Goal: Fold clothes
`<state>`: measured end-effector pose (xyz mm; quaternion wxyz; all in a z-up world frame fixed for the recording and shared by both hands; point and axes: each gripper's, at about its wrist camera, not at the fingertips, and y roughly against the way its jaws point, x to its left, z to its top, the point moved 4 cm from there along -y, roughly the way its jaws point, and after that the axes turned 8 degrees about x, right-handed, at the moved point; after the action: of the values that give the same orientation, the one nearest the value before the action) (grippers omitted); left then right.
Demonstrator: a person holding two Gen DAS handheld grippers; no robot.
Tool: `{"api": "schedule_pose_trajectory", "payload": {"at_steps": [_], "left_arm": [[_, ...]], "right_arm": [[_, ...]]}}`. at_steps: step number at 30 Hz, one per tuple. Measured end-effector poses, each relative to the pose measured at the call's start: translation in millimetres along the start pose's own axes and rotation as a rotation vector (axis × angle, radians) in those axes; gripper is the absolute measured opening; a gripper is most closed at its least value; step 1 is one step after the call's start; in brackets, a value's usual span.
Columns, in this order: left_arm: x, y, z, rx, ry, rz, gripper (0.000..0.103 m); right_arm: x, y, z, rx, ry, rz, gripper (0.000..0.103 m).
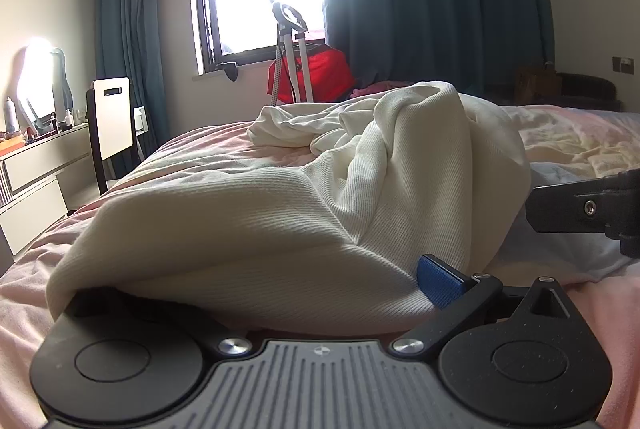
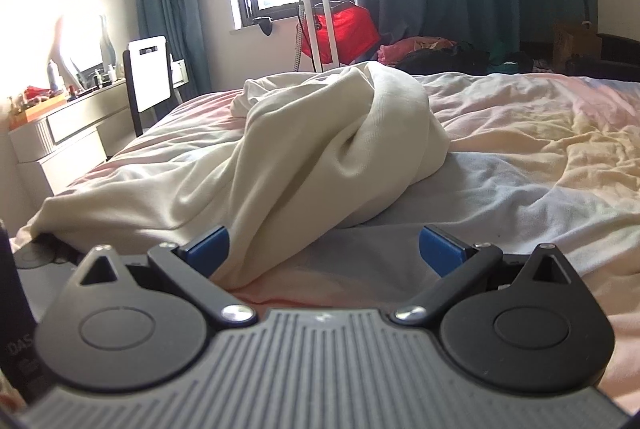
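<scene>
The bed in front of you carries the cream garment, bunched in a twisted heap across its pink cover. Your left gripper has its fingers spread wide, the garment's hem draped over the left one and clamped by neither. Your right gripper also stands with fingers apart, a fold of the garment lying loose beside the left one.

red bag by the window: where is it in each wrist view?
Left wrist: the red fabric bag sits upper centre, under the window, behind the cream ribbed garment.
Right wrist: red fabric bag upper centre, right of the window sill.
Shared landmark: the white stand in front of it.
</scene>
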<state>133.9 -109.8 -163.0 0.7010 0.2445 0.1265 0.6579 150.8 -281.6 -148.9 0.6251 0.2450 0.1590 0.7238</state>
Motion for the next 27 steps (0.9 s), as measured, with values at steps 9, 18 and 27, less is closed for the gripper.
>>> {"api": "schedule_pose_trajectory", "payload": {"at_steps": [9,18,27], "left_arm": [[-1,-4,-1,0.002,-0.003,0.003,0.102],[-2,-6,-1,0.003,-0.004,0.006,0.102],[-4,-7,-1,0.005,-0.01,0.012,0.102]], "right_arm": [[-9,-3,-5,0.04,-0.057,-0.001,0.103],[-8,3,-11,0.059,-0.054,-0.025,0.103],[9,6,-12,0.05,0.039,-0.025,0.103]]}}
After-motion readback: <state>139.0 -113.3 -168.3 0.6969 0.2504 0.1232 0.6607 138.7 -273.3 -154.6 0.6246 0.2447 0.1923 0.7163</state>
